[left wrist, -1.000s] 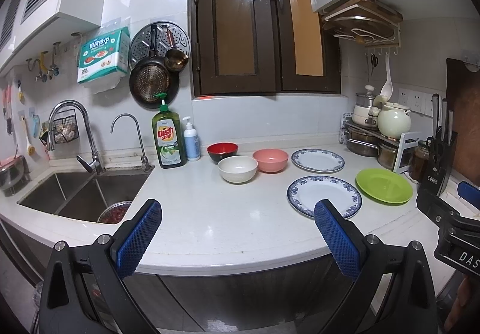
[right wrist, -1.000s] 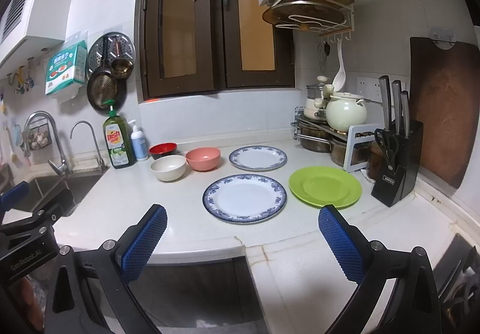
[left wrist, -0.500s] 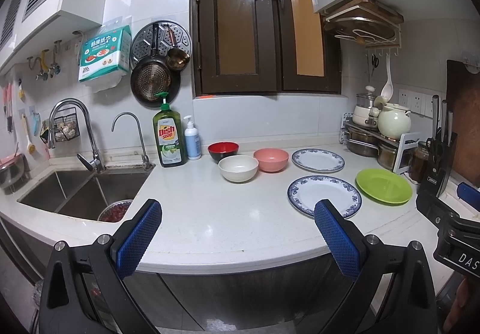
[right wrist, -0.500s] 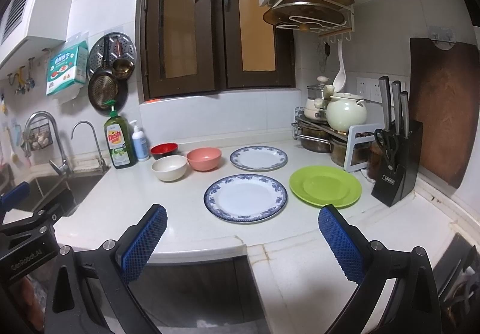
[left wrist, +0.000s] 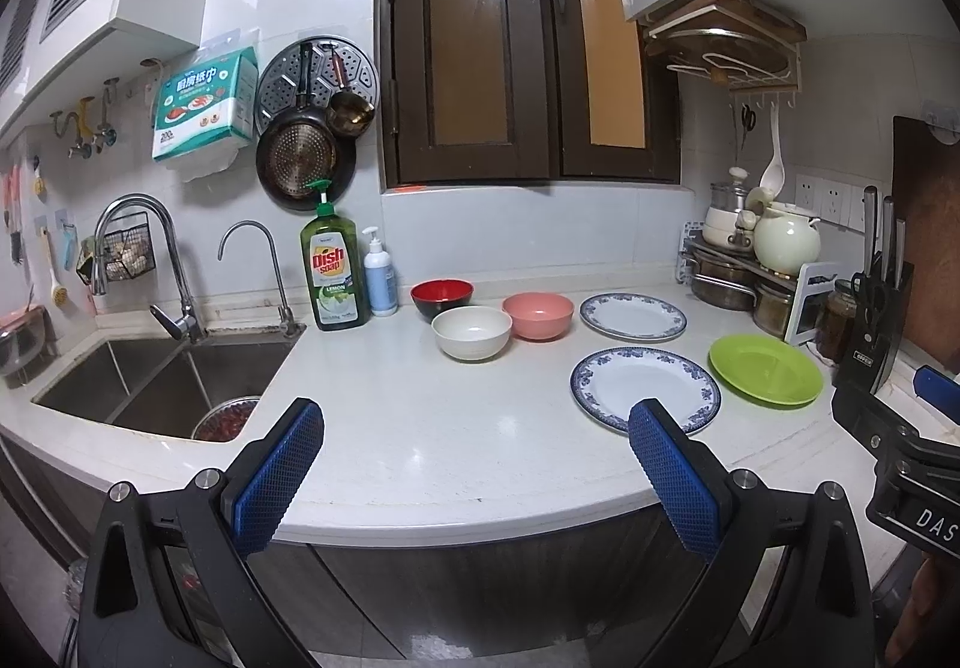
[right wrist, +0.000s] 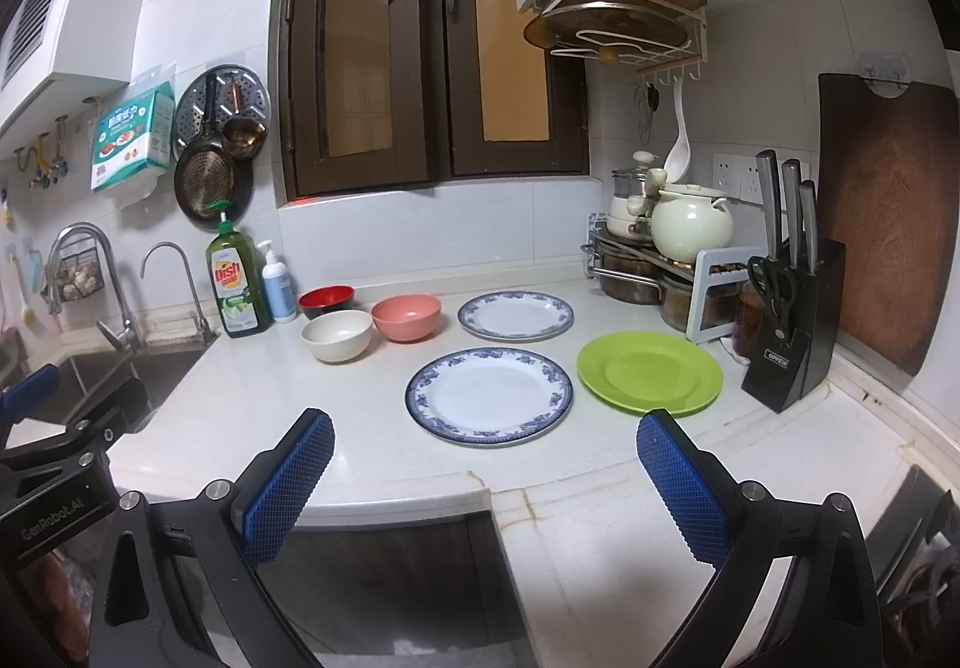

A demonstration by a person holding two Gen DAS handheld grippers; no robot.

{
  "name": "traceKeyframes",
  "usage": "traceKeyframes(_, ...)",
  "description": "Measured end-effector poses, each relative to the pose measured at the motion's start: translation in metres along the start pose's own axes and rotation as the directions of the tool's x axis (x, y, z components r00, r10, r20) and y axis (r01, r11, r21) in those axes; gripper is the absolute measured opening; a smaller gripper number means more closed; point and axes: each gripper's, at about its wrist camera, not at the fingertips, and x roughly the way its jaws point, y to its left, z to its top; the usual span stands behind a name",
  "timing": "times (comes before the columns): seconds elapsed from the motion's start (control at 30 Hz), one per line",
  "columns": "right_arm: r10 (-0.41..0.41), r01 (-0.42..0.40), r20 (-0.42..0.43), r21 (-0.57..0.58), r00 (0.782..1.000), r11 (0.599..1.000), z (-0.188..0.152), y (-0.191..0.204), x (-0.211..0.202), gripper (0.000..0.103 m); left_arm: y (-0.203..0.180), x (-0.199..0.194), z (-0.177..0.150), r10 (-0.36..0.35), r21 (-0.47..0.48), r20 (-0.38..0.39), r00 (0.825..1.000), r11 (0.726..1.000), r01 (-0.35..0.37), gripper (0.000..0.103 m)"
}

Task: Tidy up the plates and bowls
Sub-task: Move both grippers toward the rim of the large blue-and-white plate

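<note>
Blue-padded and spread wide, the left gripper (left wrist: 474,428) and right gripper (right wrist: 483,440) hung empty off the counter (right wrist: 252,404) edge. Near plate (right wrist: 489,395) lay beside green plate (right wrist: 648,373); bowls (right wrist: 336,335) sat behind.

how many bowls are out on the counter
3, all grouped left of the plates: the red bowl at the back beside the soap bottles, the pink bowl toward the plates, the white bowl in front. None stacked or visibly hidden.
</note>
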Motion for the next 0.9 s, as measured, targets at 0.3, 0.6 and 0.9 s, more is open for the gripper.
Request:
traceKeyframes(0.3,-0.015,0.016,-0.055,0.017,0.998,1.000,-0.001,-0.012,0.015,0.102,-0.010,0.014,-0.002,0.012,0.003,-0.036,0.999,1.000,-0.012,0.103)
traceKeyframes(0.6,0.003,-0.001,-0.111,0.016,0.994,1.000,-0.003,-0.012,0.044,0.102,-0.007,0.050,-0.002,0.007,-0.005,-0.104,0.995,1.000,-0.008,0.103)
traceKeyframes(0.9,-0.012,0.017,-0.149,0.032,0.989,0.999,0.004,-0.003,0.097,0.102,-0.003,0.122,0.015,-0.065,0.010,-0.123,0.990,0.998,0.067,0.103)
